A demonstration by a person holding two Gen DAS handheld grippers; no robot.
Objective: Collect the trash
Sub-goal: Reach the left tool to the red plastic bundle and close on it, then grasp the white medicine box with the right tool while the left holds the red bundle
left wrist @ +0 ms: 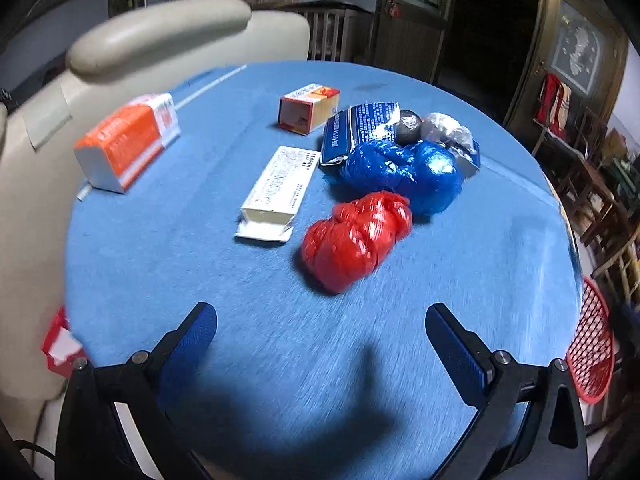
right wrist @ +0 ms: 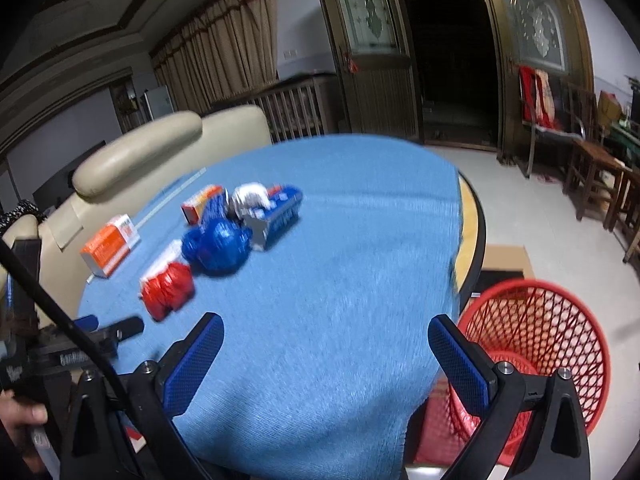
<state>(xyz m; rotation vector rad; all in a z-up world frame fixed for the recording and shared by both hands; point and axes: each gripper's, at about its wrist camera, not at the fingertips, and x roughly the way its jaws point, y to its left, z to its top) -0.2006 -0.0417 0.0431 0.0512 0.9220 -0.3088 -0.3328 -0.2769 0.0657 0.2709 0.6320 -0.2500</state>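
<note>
Trash lies on a blue-covered round table (left wrist: 280, 340): a crumpled red plastic bag (left wrist: 356, 238), a blue plastic bag (left wrist: 404, 172), a blue foil packet (left wrist: 356, 130), a white crumpled wad (left wrist: 446, 128), a flat white box (left wrist: 280, 186), a small orange box (left wrist: 310, 108) and a larger orange-white box (left wrist: 128, 142). My left gripper (left wrist: 320, 340) hovers open just short of the red bag, nothing between its fingers. My right gripper (right wrist: 326, 350) is open over the table's near right part, with the red bag (right wrist: 168, 290) to its left. A red mesh basket (right wrist: 536, 352) stands below the table edge, right.
A beige sofa (left wrist: 32, 200) borders the table's left side. The basket's rim (left wrist: 592, 352) shows at the right of the left wrist view. Wooden chairs (right wrist: 600, 176) and a dark doorway (right wrist: 452, 60) lie beyond. The left gripper's tool and a hand (right wrist: 20, 420) show at lower left of the right wrist view.
</note>
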